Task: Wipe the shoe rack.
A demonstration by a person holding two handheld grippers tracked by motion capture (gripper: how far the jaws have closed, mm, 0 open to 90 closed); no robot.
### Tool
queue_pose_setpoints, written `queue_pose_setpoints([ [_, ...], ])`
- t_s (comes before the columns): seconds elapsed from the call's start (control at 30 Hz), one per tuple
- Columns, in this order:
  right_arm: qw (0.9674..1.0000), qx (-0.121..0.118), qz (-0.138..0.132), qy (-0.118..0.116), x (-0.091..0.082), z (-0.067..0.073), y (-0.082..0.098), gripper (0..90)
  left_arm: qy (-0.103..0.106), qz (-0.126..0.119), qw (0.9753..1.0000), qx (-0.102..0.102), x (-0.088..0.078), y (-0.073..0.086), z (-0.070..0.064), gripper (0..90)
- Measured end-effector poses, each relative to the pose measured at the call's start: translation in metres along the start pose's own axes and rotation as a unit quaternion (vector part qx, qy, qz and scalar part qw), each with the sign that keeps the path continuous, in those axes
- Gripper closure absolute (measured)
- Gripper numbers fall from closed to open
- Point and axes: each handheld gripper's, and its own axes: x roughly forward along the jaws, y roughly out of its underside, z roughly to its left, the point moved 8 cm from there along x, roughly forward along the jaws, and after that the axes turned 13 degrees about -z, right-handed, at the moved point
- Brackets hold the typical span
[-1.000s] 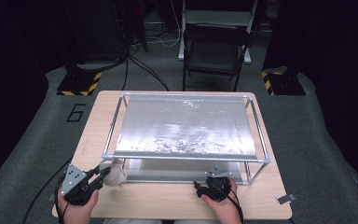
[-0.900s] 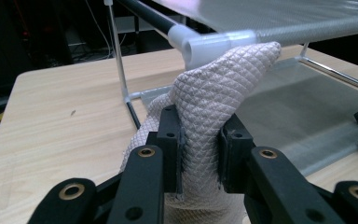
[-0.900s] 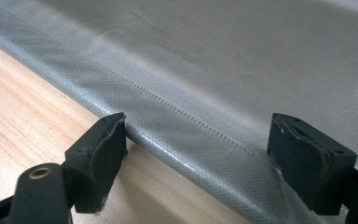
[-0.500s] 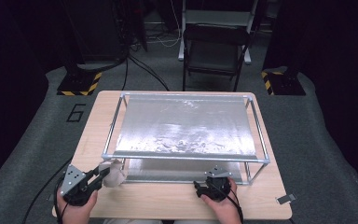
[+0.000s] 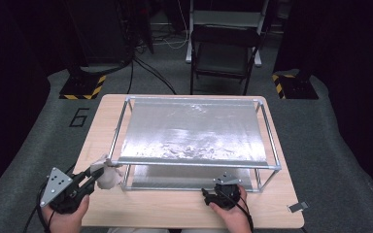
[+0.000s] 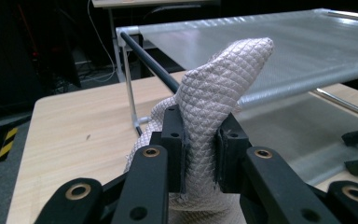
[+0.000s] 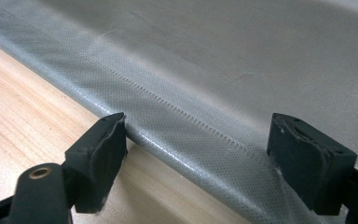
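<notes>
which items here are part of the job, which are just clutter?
In the job:
- left gripper, clamped on the quilted cloth
- right gripper, jaws open at the lower shelf's edge
- metal-frame rack with silvery shelves

Lying about:
- folding chair
- small grey tag on the floor
- striped floor bases

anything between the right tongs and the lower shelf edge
Nothing visible: in the right gripper view the open right tongs straddle the lower shelf's hemmed edge directly. The left tongs sit apart, gripping a quilted cloth.
</notes>
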Motion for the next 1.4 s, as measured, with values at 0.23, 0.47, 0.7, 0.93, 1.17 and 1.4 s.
queue_pose_setpoints([
  [0.23,1.0000,0.000,0.000,0.000,0.000,0.000,0.000,19.5,0.005,-0.004,1.0000,-0.002,0.005,-0.013,0.002,78.4],
  [0.47,1.0000,0.000,0.000,0.000,0.000,0.000,0.000,19.5,0.013,0.001,0.9999,0.000,0.015,-0.025,0.000,78.4],
  [0.7,1.0000,0.000,0.000,0.000,0.000,0.000,0.000,19.5,0.026,-0.002,0.9996,0.006,0.028,-0.045,-0.005,78.7],
  [0.93,1.0000,0.000,0.000,0.000,0.000,0.000,0.000,19.5,0.044,-0.020,0.9988,0.011,0.044,-0.067,-0.015,78.6],
  [1.17,1.0000,0.000,0.000,0.000,0.000,0.000,0.000,19.5,0.073,-0.007,0.9973,0.005,0.067,-0.069,-0.032,78.6],
  [1.4,1.0000,0.000,0.000,0.000,0.000,0.000,0.000,19.5,0.079,0.038,0.9961,-0.010,0.088,-0.041,-0.037,71.3],
])
